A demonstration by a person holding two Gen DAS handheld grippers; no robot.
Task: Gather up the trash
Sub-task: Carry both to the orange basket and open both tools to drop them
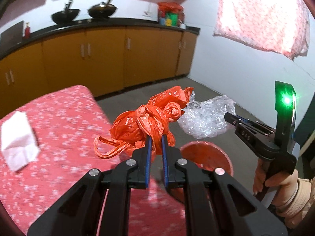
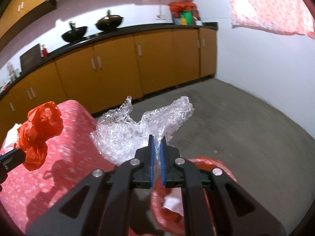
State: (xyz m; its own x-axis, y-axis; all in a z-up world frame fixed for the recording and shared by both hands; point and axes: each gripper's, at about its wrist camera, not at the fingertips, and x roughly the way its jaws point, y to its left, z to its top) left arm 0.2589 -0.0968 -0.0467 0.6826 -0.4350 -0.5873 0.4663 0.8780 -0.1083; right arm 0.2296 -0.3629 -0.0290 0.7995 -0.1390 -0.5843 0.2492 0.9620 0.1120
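The left tool (image 1: 156, 137) grips a knotted orange plastic bag (image 1: 145, 122) above the edge of the red-clothed worktop (image 1: 65, 122), while the right tool (image 2: 157, 140) pinches crumpled bubble wrap (image 2: 126, 135) over a red bin (image 1: 206, 155) on the floor.

Bare floor (image 2: 246, 122) lies open beyond the red bin (image 1: 206, 155); the table (image 1: 65, 122) crowds its left.

A red, white-speckled cloth covers the table (image 1: 65, 122); a folded white paper (image 1: 18, 143) lies near its left edge (blurred).
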